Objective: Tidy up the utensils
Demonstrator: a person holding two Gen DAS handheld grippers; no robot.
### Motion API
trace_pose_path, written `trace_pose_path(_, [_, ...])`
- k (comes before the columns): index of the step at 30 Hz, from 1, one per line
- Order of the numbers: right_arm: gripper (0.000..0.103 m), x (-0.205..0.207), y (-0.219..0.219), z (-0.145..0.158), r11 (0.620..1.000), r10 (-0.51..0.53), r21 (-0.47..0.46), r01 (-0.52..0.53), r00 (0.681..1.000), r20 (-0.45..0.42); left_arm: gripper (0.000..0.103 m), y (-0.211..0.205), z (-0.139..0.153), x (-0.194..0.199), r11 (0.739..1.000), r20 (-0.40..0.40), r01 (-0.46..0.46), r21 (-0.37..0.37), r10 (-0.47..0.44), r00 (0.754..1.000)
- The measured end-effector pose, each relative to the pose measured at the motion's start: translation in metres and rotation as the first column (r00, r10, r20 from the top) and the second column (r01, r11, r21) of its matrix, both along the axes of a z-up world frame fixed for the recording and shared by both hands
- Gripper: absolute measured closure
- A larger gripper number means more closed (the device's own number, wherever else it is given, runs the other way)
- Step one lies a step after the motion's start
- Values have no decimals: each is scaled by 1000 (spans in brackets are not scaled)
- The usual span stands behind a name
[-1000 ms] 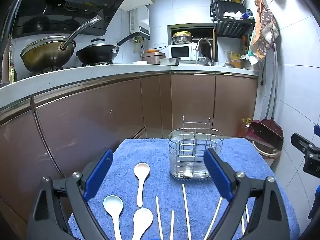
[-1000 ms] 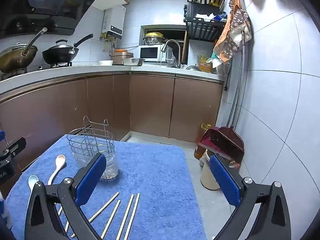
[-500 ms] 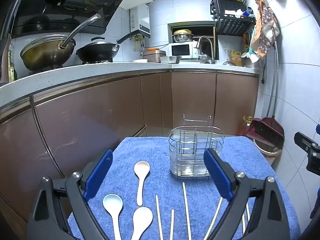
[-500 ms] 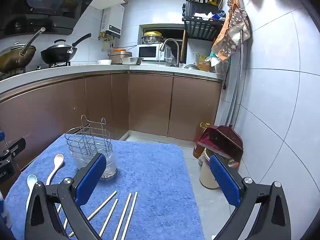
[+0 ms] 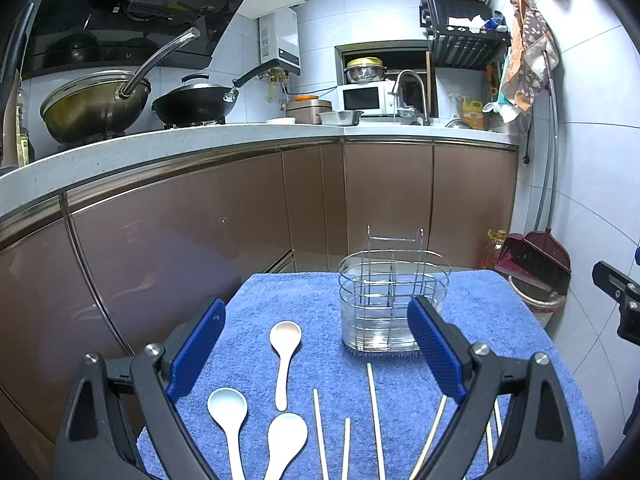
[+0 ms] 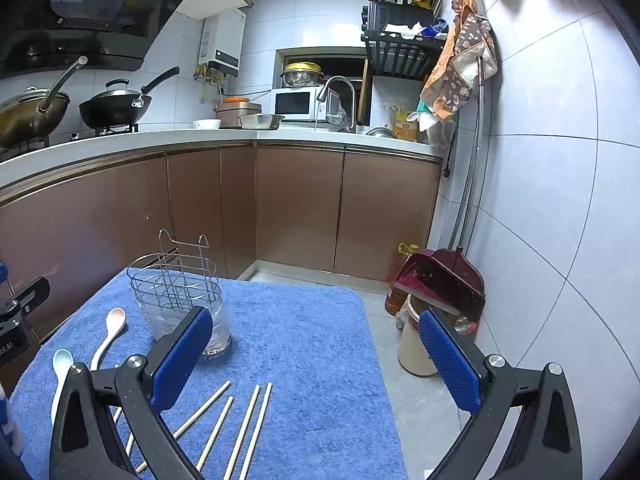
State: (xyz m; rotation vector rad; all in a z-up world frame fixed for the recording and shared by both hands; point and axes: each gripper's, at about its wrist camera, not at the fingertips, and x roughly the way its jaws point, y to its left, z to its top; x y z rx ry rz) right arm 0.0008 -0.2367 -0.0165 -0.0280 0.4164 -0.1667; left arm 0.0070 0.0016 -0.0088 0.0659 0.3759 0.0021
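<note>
Spoons: three small smooth spoons lie flat on the fuzzy blue towel (image 5: 320,292), between the left claw's blue pads. One is a pale pink spoon (image 5: 285,350), one a pale blue spoon (image 5: 228,414), one a white spoon (image 5: 285,440).
Spoon direction: the pink spoon's bowl points away from the claw and its handle runs back toward it. The blue one lies almost the same way.
Sticks: thin pale wooden chopsticks (image 6: 244,428) lie long-ways on the towel, tips pointing away, between the right claw's pads and nearer its left pad.
Holder: a shiny wire utensil basket with a clear plastic cup base (image 5: 390,312) stands upright ahead of the left claw, past the sticks.
Left claw (image 5: 316,354): spread wide, holding nothing, above the spoons.
Right claw (image 6: 316,360): spread wide, holding nothing.
Writing: none big enough to read.
</note>
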Motion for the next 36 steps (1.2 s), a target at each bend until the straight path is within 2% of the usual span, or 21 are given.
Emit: trace_pose_path(36, [0,-13,-12,8,1000,3,15,-4,1000,7,11,-8,2,1,1000,-15,-16,5,16,1000])
